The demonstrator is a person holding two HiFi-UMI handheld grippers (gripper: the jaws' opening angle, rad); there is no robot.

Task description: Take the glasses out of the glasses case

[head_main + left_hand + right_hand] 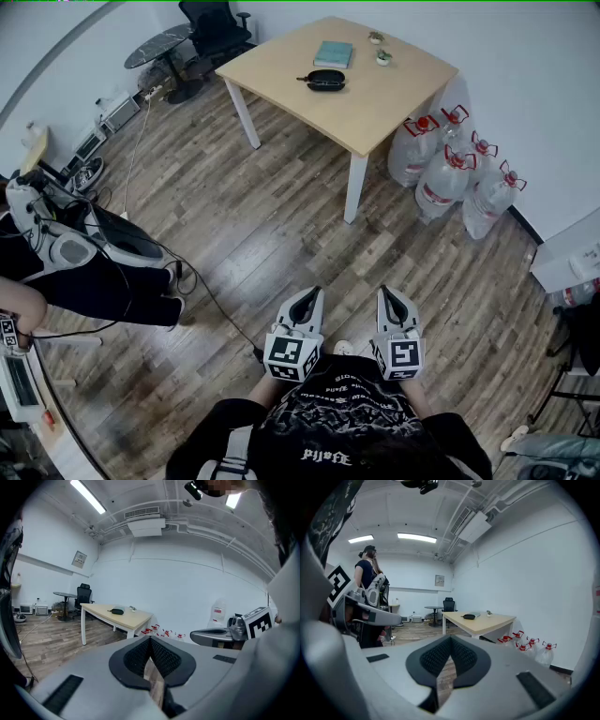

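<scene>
A dark glasses case [326,81] lies on a light wooden table [375,103] across the room; it also shows small in the left gripper view as the case [117,611] and in the right gripper view as the case [469,616]. Whether glasses are inside cannot be made out. My left gripper [307,297] and right gripper [390,296] are held side by side close to my body, far from the table. Both are shut with nothing between their jaws. The left gripper [150,641] and the right gripper [450,641] point toward the table.
A teal book [333,53] and two small potted plants [382,57] sit on the table. Several water jugs [448,172] stand on the floor to its right. A black office chair [214,25] and a round table [156,47] stand behind. A person [365,573] with equipment is at the left.
</scene>
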